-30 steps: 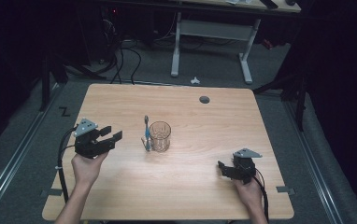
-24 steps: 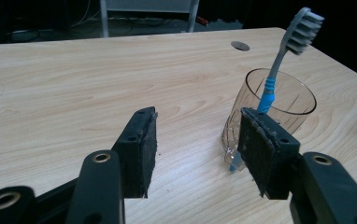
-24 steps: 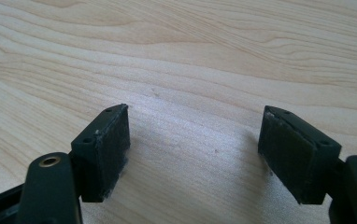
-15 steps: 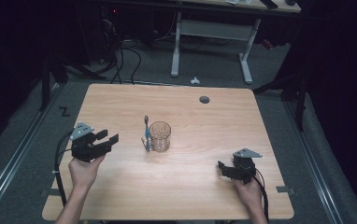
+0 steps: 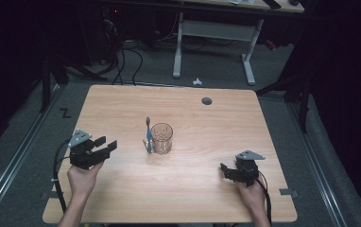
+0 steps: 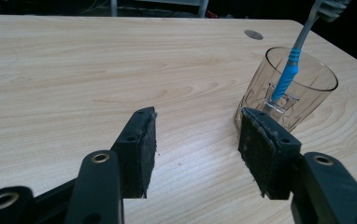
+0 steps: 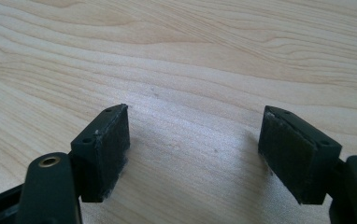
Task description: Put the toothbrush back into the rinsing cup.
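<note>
My table was pale wood with long wavy grain and rounded corners, a small grey round cap set near its far edge. A clear faceted glass tumbler stood near the middle, a blue toothbrush leaning at its rim, bristles up. My left hand-held gripper sat spread and empty, its black rubbery pads aimed at the tumbler, well apart. My right hand-held gripper rested low, jaws wide over bare wood.
</note>
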